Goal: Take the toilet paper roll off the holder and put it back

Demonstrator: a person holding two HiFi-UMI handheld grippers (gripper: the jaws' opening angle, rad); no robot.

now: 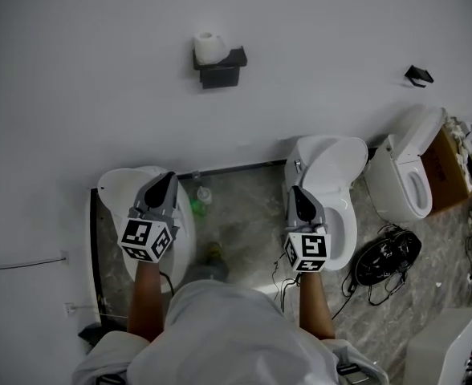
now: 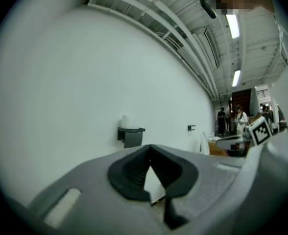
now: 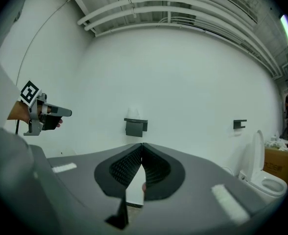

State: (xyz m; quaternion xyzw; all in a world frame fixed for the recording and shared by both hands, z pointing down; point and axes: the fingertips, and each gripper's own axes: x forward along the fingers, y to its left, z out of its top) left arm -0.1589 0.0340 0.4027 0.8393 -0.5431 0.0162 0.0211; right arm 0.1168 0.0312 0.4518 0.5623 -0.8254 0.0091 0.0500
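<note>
Approach step, nothing yet taken: toilet paper roll [image 1: 210,46] upright atop black wall holder [image 1: 221,72], well apart from left tongs [image 1: 168,180] and right tongs [image 1: 295,192], both clenched and empty; next move likely requires reaching forward and parting one pair around the roll.

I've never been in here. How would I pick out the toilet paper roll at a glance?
Start at the big white wall. Two black fittings are mounted on it. The toilet paper roll is the small white cylinder sitting on top of the larger one, the boxy black holder. The smaller black bracket farther right carries nothing.
</note>
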